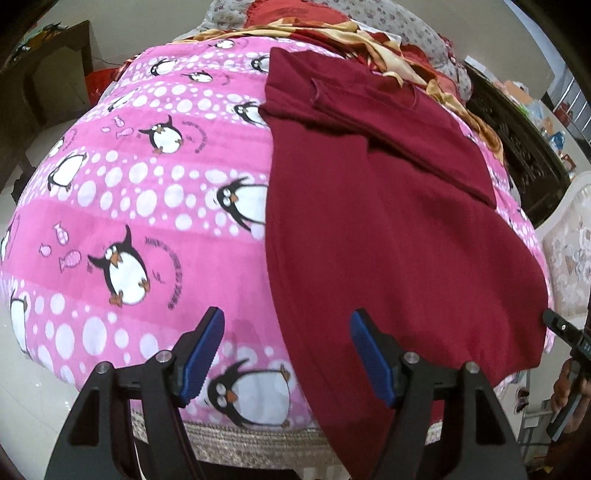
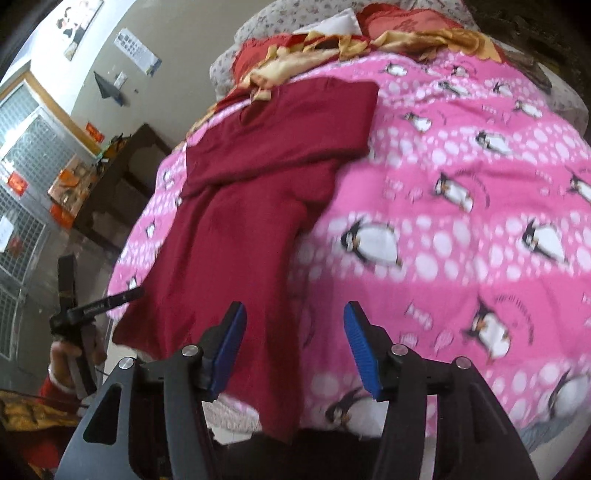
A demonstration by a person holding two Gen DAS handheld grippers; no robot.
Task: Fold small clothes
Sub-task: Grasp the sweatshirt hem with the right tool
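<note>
A maroon shirt lies flat on a pink penguin-print blanket, with its sleeves folded across its upper part and its hem hanging over the near edge of the bed. It also shows in the right wrist view. My left gripper is open and empty, hovering above the hem's left corner. My right gripper is open and empty, above the hem's right edge. The right gripper's tip shows at the far right of the left wrist view. The left gripper shows at the left of the right wrist view.
Red and gold bedding is bunched at the head of the bed. A dark wooden table stands at the bed's left, dark carved furniture at its right. A pale upholstered chair is near the right corner.
</note>
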